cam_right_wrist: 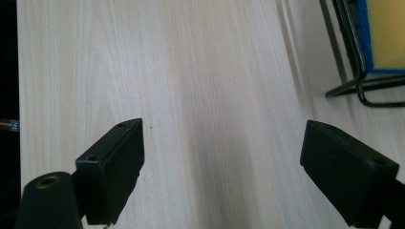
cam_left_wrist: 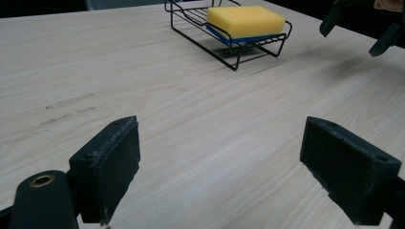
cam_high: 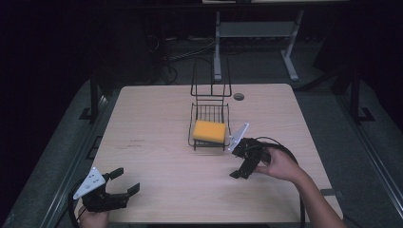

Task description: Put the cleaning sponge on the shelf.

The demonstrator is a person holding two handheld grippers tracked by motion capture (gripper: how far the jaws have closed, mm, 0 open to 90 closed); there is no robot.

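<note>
A yellow sponge point(cam_high: 209, 131) with a blue underside lies in a black wire rack point(cam_high: 209, 109) near the middle of the wooden table point(cam_high: 157, 156). The left gripper view shows the same sponge point(cam_left_wrist: 246, 20) in the rack point(cam_left_wrist: 228, 52) far ahead. My left gripper point(cam_high: 124, 181) rests at the table's near left corner, open, with nothing between its jaws. My right gripper point(cam_high: 241, 164) hovers just right of the rack's front, open and holding nothing. In the right gripper view, the rack's corner point(cam_right_wrist: 356, 71) and the sponge's edge point(cam_right_wrist: 389, 31) sit at the upper right.
A small dark round grommet point(cam_high: 239, 96) sits near the table's far edge. The rack has a tall wire back point(cam_high: 210, 78). Beyond the table stands a grey desk frame point(cam_high: 256, 33) on a dark floor with cables.
</note>
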